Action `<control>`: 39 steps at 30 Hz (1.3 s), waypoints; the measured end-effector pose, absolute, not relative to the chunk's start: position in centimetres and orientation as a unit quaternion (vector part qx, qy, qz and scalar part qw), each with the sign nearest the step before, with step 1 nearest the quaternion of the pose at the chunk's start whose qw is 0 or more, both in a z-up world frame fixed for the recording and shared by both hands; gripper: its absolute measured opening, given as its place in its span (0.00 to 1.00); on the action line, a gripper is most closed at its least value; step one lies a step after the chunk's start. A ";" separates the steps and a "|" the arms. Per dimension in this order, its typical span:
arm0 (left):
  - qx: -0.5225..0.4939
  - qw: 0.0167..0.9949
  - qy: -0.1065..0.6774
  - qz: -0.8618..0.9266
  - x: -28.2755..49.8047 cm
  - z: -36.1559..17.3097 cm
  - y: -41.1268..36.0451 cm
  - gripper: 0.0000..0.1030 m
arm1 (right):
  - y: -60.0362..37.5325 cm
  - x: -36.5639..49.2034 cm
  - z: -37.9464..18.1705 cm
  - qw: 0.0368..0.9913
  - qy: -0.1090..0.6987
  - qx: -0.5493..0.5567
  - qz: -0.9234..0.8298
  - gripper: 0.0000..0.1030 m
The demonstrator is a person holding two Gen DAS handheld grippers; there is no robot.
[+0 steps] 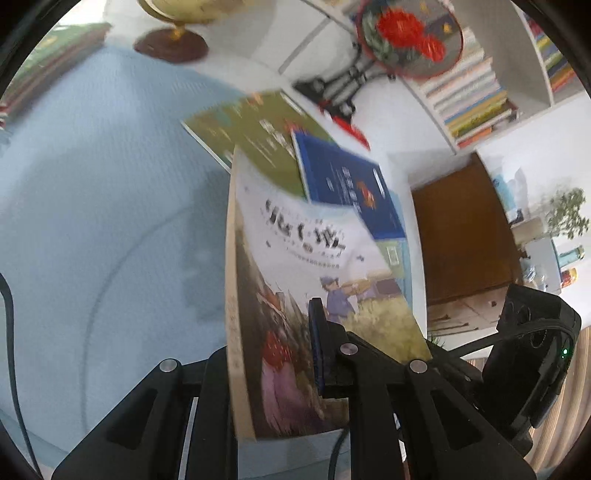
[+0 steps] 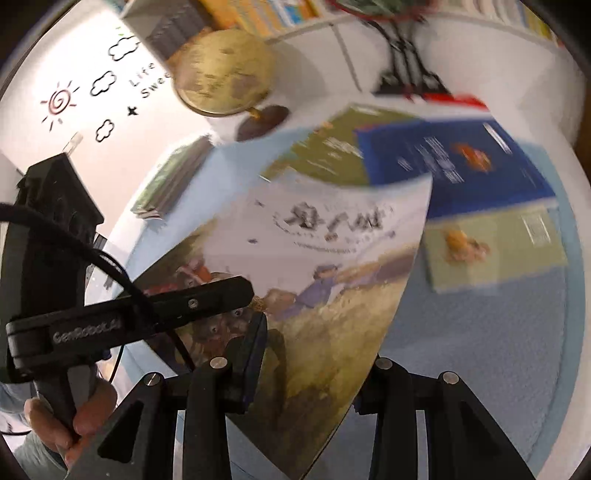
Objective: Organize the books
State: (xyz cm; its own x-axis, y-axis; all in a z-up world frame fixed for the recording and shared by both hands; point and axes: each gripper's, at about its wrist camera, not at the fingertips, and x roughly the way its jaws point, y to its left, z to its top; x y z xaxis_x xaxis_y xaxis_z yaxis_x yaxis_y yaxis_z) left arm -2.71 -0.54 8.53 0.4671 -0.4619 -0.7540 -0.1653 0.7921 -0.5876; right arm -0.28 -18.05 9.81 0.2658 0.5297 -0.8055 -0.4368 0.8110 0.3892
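An illustrated picture book (image 1: 295,240) hangs tilted above the light blue table (image 1: 92,184), held from both sides. My left gripper (image 1: 273,343) is shut on its lower edge, with the blue pad on the cover and the other finger hidden behind the book. My right gripper (image 2: 317,362) grips the same picture book (image 2: 332,258) at its near edge, one pad on the cover. Under it a blue book (image 2: 461,162) lies on a green book (image 2: 332,147), and an olive book (image 2: 495,247) lies flat beside them.
A stack of green books (image 2: 173,177) lies at the table's far left, by a golden globe (image 2: 221,70). A round fan with red flowers (image 1: 410,33) stands on a black stand before a white bookshelf (image 1: 472,92). A person's hand (image 2: 85,417) holds the left gripper's handle.
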 end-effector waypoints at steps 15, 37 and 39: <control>-0.339 0.839 0.423 -0.050 -2.2 12.7 22.2 0.11 | 3.2 2.0 13.8 0.799 0.467 0.037 0.377 0.36; -0.345 0.838 0.423 0.013 5.3 8.7 36.6 0.25 | 20.2 11.6 10.3 0.788 0.486 0.003 0.377 0.37; -0.346 0.833 0.431 0.032 5.7 8.2 37.9 0.29 | 21.1 12.1 9.8 0.781 0.498 0.010 0.375 0.37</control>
